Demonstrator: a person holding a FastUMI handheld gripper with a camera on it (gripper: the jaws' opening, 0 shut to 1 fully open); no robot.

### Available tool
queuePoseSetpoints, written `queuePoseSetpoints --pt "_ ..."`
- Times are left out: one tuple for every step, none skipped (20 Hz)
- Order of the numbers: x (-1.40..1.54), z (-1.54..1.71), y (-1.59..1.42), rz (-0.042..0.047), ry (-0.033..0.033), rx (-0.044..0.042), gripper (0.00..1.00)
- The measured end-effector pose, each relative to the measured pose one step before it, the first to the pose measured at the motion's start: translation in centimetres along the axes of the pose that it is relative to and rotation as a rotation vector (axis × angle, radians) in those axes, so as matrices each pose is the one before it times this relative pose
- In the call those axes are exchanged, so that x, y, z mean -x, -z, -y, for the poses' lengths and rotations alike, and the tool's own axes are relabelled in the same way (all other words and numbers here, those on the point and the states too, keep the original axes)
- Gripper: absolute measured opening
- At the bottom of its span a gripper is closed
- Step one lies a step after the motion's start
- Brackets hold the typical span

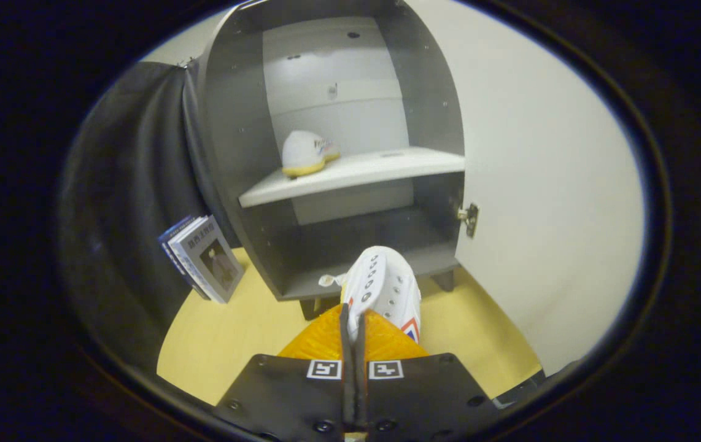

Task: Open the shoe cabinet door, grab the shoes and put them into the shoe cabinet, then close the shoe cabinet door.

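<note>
- Gripper: the two orange fingers stand almost closed, only a thin slit between them. They appear to pinch the rear collar of a white shoe; the contact itself is hidden behind the fingers, so the hold is judged, not confirmed.
- Held shoe: it projects ahead of the fingertips toward 12 o'clock, toe pointing at the lower compartment of the shoe cabinet. Lace eyelets face up; a loose lace end hangs off at 10 o'clock.
- Second shoe: resting on the middle shelf, left of centre.
- Cabinet door: swung wide open at 3 o'clock, hinge exposed.
- Books: leaning on the dark cloth at 9 o'clock, well apart from the cabinet opening.
- Handling assessment: the shoe looks light, with a soft, pliable upper and a stiffer sole. A collar pinch is likely to let the toe droop and swing.
- Recommended hold: heel collar or tongue edge, where thin material fits the narrow jaw.
- Risk: the dangling lace may snag the cabinet's front edge.
</note>
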State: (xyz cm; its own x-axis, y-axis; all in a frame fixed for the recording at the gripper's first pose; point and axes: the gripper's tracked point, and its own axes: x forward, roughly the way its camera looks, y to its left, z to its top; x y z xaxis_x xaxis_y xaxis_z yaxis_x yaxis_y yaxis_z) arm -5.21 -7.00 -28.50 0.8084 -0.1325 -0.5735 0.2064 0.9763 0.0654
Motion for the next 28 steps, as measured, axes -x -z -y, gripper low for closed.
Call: queuePoseSetpoints --pt "0.692 -0.194 -1.573 0.03039 0.00654 -0.00134 0.02" --pt "0.247 -0.02 -1.481 0.02716 0.00705 0.00079 0.02" --pt "0.293 -0.11 -1.335 0.02664 0.007 0.00006 0.02" --pt "0.274 -0.118 -1.42 0.02928 0.00827 -0.00013 0.02" --pt "0.139 -0.127 -1.388 0.02296 0.00723 0.0007 0.02" --pt "0.15 -0.069 -1.123 0.02339 0.00917 0.00028 0.02" --pt "0.004 -0.156 -1.206 0.02232 0.0054 -0.00174 0.02" --pt "-0.269 -0.261 -1.361 0.02472 0.00519 -0.0033 0.02" --pt "-0.328 -0.151 -0.804 0.01361 0.00286 -0.0011 0.02" --pt "-0.487 -0.174 -0.69 0.01439 0.00204 -0.00233 0.02" --pt "-0.671 -0.162 -0.611 0.0103 0.00036 -0.00039 0.02" --pt "-0.808 -0.057 -0.668 0.00742 -0.00063 -0.00087 0.02" --pt "-0.766 -0.009 -0.568 0.00761 -0.00096 0.00056 0.02" --pt "-0.776 -0.116 -0.746 0.00866 -0.00191 0.0008 0.02" --pt "-0.893 -0.09 -0.609 0.00547 -0.00197 0.00388 0.02" --pt "-0.913 0.12 -0.463 0.0054 -0.00133 0.00534 0.02" --pt "-1.05 0.152 -0.565 0.00463 -0.0013 0.00422 0.02" --pt "-1.191 0.074 -0.239 0.00033 -0.00133 0.00049 0.02" --pt "-1.096 0.171 -0.412 0.00137 0.00034 -0.00047 0.02" --pt "-1.465 0.154 -0.429 -0.00172 -0.00081 0.00043 0.02" --pt "-1.391 0.149 -0.31 -0.00188 0.00038 -0.00029 0.02" --pt "-1.39 0.16 -0.244 -0.00589 -0.00052 0.00029 0.02" --pt "-1.342 0.036 -0.132 -0.00791 -0.00192 0.00212 0.02" --pt "-1.374 0.068 -0.187 -0.00622 -0.00167 0.00383 0.02" --pt "-1.403 0.0 -0.063 -0.0077 -0.00168 0.00615 0.02" --pt "-1.26 0.107 0.044 -0.00929 -0.00058 0.0068 0.02" --pt "-1.283 0.042 0.258 -0.01389 0.00037 0.00896 0.02" --pt "-1.195 -0.02 0.224 -0.01627 0.00029 0.01053 0.02"
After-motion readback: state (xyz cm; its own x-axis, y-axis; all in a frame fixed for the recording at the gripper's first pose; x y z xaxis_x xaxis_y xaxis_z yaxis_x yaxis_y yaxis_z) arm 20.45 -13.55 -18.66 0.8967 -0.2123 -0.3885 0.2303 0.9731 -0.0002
